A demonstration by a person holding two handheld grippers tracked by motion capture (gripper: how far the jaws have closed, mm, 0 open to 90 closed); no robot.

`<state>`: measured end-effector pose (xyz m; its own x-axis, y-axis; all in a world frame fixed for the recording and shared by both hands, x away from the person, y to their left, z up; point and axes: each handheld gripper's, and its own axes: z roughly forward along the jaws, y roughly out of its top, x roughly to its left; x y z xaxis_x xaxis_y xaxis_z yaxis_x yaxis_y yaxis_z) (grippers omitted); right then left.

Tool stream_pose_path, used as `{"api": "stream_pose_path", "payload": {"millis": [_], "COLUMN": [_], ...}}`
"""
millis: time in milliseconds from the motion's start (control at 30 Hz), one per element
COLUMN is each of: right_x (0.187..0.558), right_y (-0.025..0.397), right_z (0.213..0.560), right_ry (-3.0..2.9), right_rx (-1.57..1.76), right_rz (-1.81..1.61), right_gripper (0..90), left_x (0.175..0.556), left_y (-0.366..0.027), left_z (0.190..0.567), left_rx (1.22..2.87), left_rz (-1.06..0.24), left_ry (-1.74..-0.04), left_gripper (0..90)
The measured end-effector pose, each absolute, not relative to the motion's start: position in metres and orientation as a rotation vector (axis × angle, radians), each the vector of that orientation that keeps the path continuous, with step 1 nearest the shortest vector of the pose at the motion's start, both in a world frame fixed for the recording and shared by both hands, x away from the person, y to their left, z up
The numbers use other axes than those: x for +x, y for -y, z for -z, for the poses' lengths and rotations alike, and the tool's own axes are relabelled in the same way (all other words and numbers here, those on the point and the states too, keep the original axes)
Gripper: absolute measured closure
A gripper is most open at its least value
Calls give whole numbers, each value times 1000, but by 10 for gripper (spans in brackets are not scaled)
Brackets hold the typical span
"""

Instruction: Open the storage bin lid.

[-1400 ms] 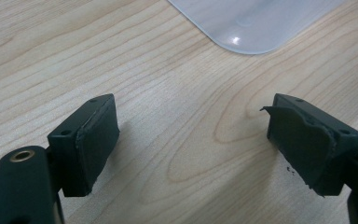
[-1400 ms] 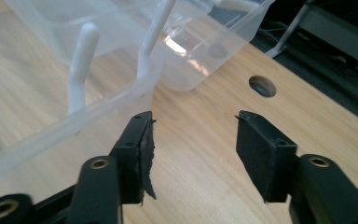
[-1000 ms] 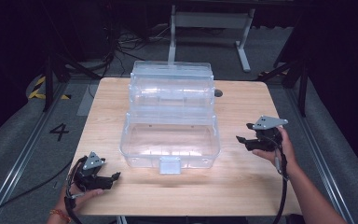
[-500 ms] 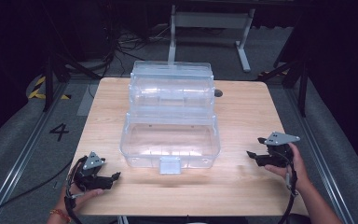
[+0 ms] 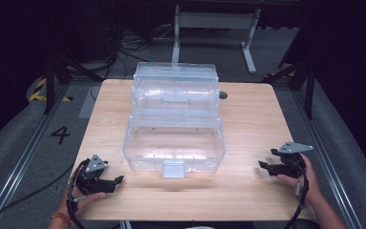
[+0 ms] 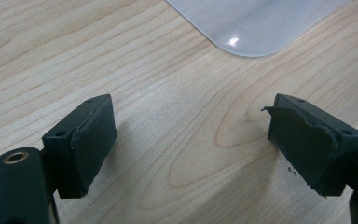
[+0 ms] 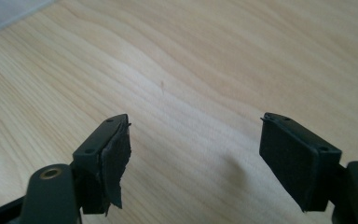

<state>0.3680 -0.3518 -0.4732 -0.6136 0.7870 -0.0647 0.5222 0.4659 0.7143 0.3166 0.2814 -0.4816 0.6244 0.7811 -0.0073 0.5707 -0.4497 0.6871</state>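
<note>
Clear plastic box (image 5: 174, 126) stands open mid-desk (image 5: 248, 191). The left hand-held gripper (image 5: 116, 180) and right hand-held gripper (image 5: 263, 165) rest wide apart, gaping, empty. The left gripper view adds the box corner (image 6: 256, 23) just ahead.

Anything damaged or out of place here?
Yes: the black pads on both grippers' fingers are torn and peeling, on the right gripper at its left finger and on the left gripper at its right finger.

The table (image 5: 248, 124) is pale wood, matt with clear grain. At centre frame the storage box (image 5: 174, 143) is clear, glossy plastic that catches light. Matt black pads (image 6: 93, 140) on the left gripper (image 6: 191, 140) look rubbery; one on the right gripper (image 7: 196, 154) is frayed.
</note>
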Motion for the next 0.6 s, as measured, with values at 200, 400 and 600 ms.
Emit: {"api": "stream_pose_path", "payload": {"millis": [200,400,600], "right_x": [354,349,350], "right_y": [359,368,369], "right_z": [484,486,487], "right_ry": [-2295,-2284,-2287], "right_rx": [1102,1159,1178], "right_rz": [-998,-1021,-1025], "right_gripper": [248,205,199], "left_x": [318,320,319], "left_y": [-281,-281,-281], "left_z": [481,481,481], "left_rx": [2190,2198,2196], "left_rz": [-409,-398,-394], "left_ry": [-1053,-1044,-1047], "left_gripper": [153,150,150]}}
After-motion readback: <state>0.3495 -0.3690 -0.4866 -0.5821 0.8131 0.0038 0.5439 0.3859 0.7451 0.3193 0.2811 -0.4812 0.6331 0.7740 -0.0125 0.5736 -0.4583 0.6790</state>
